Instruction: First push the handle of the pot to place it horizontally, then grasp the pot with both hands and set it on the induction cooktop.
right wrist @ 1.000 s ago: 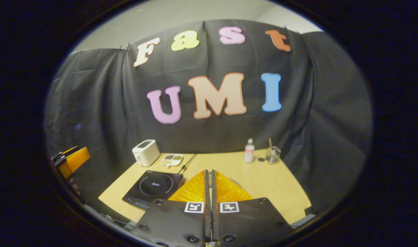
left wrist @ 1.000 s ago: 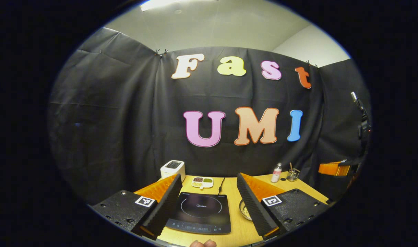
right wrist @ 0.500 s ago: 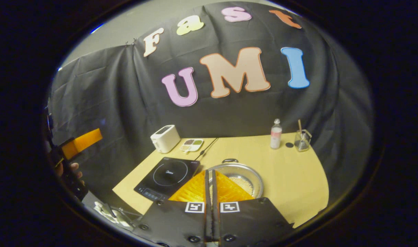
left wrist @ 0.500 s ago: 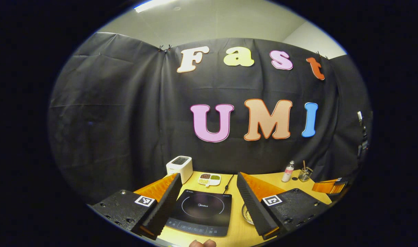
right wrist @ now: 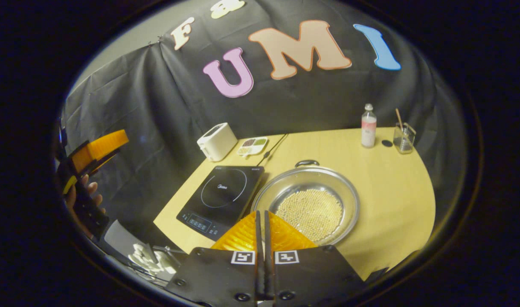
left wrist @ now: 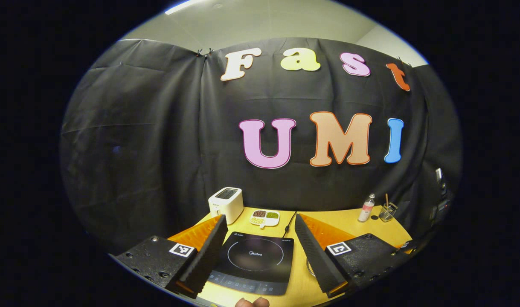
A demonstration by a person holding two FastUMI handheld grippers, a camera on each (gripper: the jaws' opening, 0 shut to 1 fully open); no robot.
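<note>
A wide steel pot (right wrist: 307, 204) with pale beads in its bottom stands on the wooden table, just right of the black induction cooktop (right wrist: 222, 194). A dark handle (right wrist: 306, 163) sits on the pot's far rim. My right gripper (right wrist: 262, 213) is shut and empty, hovering above the pot's near left edge. My left gripper (left wrist: 260, 218) is open over the cooktop (left wrist: 254, 261), with nothing between its fingers. A sliver of the pot (left wrist: 309, 267) shows beside its right finger. The left gripper (right wrist: 98, 146) also appears far left in the right gripper view, held by a hand (right wrist: 79, 192).
A white toaster (right wrist: 217, 141) and a small divided dish (right wrist: 252, 146) stand at the back left of the table (right wrist: 396, 187). The cooktop's cable runs past the dish. A small bottle (right wrist: 368, 126) and a glass (right wrist: 402, 138) with a stick stand at the back right.
The right gripper view has tipped downward, bringing the pot fully into sight below the shut fingers. The left gripper has turned slightly and stays open over the cooktop.
</note>
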